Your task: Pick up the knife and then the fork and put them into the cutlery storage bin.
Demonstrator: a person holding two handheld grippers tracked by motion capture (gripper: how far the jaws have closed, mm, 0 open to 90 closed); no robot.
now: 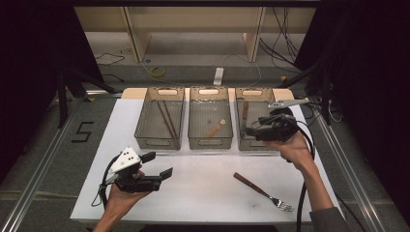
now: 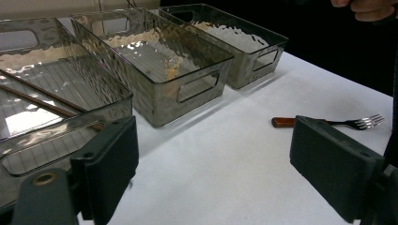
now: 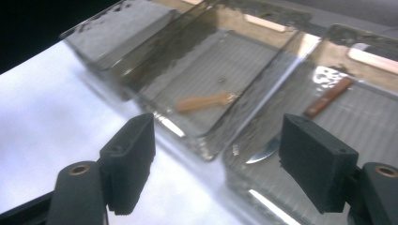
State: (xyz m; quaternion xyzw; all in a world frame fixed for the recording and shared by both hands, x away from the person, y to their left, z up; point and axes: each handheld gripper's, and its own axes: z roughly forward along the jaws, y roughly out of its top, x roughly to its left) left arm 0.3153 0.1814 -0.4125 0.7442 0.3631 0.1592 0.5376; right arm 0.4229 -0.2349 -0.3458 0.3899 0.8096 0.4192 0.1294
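A fork (image 1: 263,192) with a brown handle lies on the white mat (image 1: 203,164) at the front right; it also appears in the left gripper view, fork (image 2: 328,123), beyond the jaws. My left gripper (image 1: 158,165) hovers over the mat's front left, open and holding nothing (image 2: 213,164). My right gripper (image 1: 250,129) is held above the near end of the right bin (image 1: 251,92), open and holding nothing (image 3: 216,154). In that bin lies a knife (image 3: 328,102) with a brown handle.
Three clear bins stand in a row at the mat's back. The left bin (image 1: 159,143) holds chopsticks (image 1: 167,118). The middle bin (image 1: 210,143) holds a small wooden utensil (image 1: 214,129). Cables and table legs lie on the floor behind.
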